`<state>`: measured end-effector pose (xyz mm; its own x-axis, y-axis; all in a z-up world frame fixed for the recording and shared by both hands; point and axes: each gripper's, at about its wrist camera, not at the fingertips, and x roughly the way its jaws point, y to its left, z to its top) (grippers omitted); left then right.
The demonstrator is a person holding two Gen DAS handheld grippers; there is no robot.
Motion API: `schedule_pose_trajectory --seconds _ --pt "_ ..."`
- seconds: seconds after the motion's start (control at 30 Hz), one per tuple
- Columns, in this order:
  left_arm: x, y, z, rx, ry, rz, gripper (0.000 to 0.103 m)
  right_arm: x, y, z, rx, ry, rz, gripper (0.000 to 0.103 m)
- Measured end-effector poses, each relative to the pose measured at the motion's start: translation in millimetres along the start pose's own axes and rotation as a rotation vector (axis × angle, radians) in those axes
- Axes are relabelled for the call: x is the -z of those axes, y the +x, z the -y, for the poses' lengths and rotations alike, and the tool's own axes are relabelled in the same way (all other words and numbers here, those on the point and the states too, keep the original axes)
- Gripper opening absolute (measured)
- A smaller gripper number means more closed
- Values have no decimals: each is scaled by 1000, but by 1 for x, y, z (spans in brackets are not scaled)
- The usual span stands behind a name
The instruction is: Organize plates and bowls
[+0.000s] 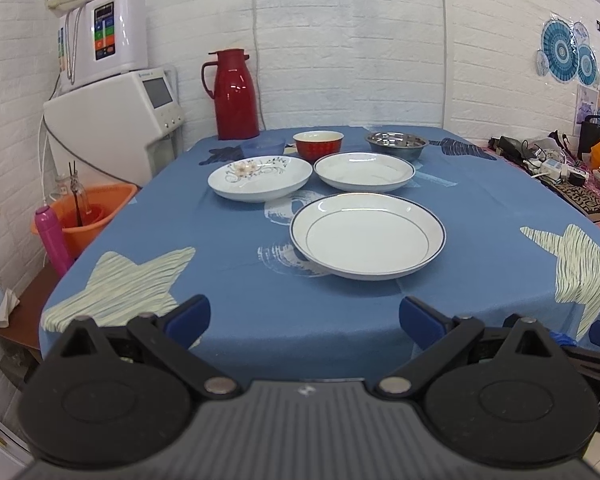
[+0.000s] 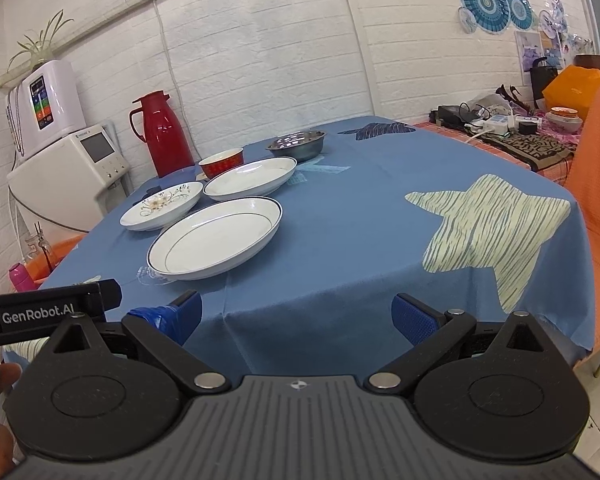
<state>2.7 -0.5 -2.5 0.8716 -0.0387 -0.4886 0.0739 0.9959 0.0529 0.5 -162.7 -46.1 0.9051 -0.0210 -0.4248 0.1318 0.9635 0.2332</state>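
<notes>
Counter (image 1: 236,280), draped in a blue star-printed cloth, carries all the ware.

- Large white blue-rimmed plate (image 1: 367,235): nearest the front edge; taken as landmark.
- White floral-patterned plate (image 1: 260,178): behind the landmark, to its left.
- Plain white shallow plate (image 1: 365,171): directly behind the landmark, just beside the floral one.
- Red ceramic bowl (image 1: 318,145): further back, behind the gap between those two plates.
- Round stainless-steel bowl (image 1: 396,145): back right of the landmark.
- Pale blue translucent dish (image 1: 265,147): back left, beside the red bowl; its shape is hard to make out.
- Tall red thermos jug (image 1: 234,94): at the far edge.

Left hand-held gripper (image 1: 304,316): jaws spread, nothing held, short of the landmark plate. Right hand-held gripper (image 2: 296,316): likewise spread and empty, the landmark ahead to its left.

Step judged: nothing stacked yet. Best practice would be to pinch a smaller plate at its rim, lift level, and set it centred on the landmark; bowls nest separately.

Undersides and far rims are hidden; the person is almost wholly out of view.
</notes>
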Motion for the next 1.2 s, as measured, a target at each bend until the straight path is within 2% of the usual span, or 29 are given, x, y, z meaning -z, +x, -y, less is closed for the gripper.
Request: schedule_pose_trajectory --seconds 0.93,1.2 --pt "1 0 -1 3 5 6 100 1 1 -1 -3 -4 -1 89" --pt "-7 19 -2 15 26 2 100 1 9 6 22 -18 -18 89"
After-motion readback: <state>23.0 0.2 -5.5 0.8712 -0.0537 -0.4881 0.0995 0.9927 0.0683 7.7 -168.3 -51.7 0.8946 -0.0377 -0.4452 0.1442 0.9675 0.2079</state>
